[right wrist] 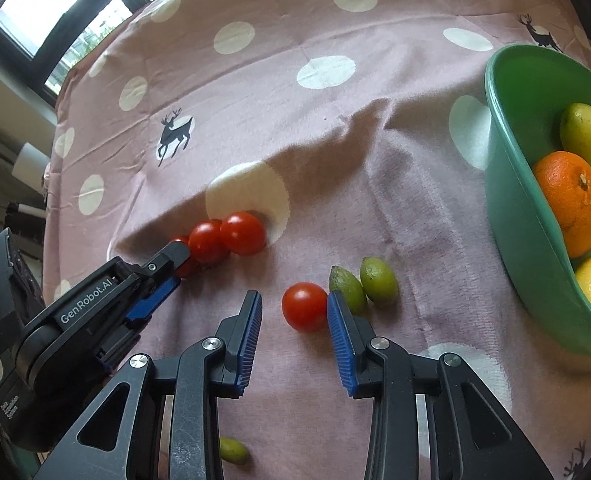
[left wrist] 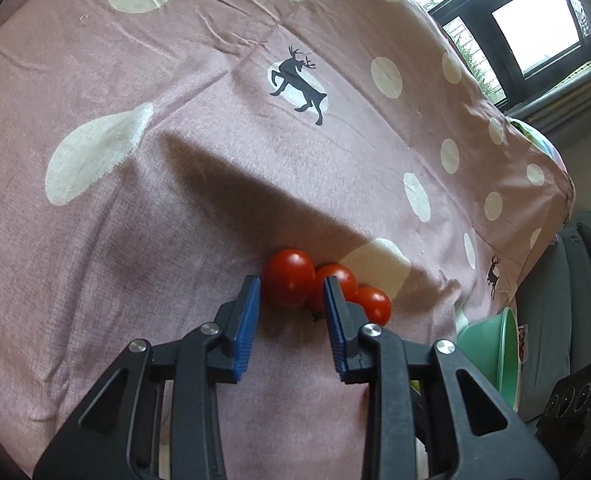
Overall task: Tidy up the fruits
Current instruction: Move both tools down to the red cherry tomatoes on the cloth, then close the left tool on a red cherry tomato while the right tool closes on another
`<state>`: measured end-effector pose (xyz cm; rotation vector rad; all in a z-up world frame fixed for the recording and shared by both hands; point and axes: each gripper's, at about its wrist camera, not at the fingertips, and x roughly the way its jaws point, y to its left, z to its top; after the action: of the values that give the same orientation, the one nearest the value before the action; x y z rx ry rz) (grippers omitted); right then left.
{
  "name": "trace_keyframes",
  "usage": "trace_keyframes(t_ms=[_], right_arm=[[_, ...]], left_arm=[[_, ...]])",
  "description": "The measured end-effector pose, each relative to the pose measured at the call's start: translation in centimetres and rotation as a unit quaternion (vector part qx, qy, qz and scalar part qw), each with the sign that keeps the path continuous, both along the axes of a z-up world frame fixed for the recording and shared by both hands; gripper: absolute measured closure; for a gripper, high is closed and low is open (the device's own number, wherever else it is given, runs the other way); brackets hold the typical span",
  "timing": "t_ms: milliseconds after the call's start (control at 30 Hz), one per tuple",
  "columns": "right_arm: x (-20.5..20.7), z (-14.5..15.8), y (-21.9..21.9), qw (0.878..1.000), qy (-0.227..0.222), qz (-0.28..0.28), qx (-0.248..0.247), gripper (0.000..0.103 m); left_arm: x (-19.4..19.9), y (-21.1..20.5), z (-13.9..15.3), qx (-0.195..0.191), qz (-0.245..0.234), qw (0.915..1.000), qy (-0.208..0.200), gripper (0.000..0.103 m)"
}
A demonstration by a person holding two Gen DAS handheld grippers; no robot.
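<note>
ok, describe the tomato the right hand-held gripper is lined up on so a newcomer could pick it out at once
Start at the green bowl of citrus on the pink spotted cloth, then move left to the two small green fruits. The lone tomato lies just left of them, in front of the open right hand-held gripper. Unlike the three clustered tomatoes further back by the left hand-held gripper, it sits alone.

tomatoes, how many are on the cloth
4: three touching in a row at the left gripper, one alone at the right gripper. Others may be hidden.
</note>
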<state>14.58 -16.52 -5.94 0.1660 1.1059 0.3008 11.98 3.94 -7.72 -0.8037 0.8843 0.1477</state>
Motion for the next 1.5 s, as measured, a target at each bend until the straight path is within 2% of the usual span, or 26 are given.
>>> trace_keyframes(t_ms=[233, 433, 633, 833, 1033, 1133, 1500], right_arm=[[0.1, -0.4, 0.4, 1.000, 0.000, -0.001, -0.005, 0.066], [0.4, -0.8, 0.6, 1.000, 0.005, -0.004, -0.008, 0.066], [0.6, -1.3, 0.7, 1.000, 0.012, -0.006, -0.003, 0.066], [0.6, -1.3, 0.7, 1.000, 0.006, -0.004, -0.007, 0.066], [0.3, -0.6, 0.4, 1.000, -0.005, 0.002, 0.008, 0.070], [0.2, -0.3, 0.5, 1.000, -0.013, 0.004, 0.002, 0.075], [0.9, -1.1, 1.0, 1.000, -0.001, 0.007, 0.017, 0.075]], left_arm=[[-0.3, 0.9, -0.6, -0.038, 0.012, 0.9992, -0.006, 0.077], [-0.3, 0.4, -0.4, -0.018, 0.016, 0.9997, -0.008, 0.076], [-0.3, 0.4, -0.4, -0.021, 0.017, 0.9996, -0.007, 0.076], [-0.4, 0.2, -0.3, -0.009, 0.018, 0.9998, -0.003, 0.076], [-0.7, 0.1, 0.0, 0.000, 0.020, 0.9998, -0.002, 0.076], [-0.9, 0.1, 0.2, 0.002, 0.021, 0.9998, -0.005, 0.077], [-1.0, -0.2, 0.1, 0.015, 0.019, 0.9997, 0.003, 0.076]])
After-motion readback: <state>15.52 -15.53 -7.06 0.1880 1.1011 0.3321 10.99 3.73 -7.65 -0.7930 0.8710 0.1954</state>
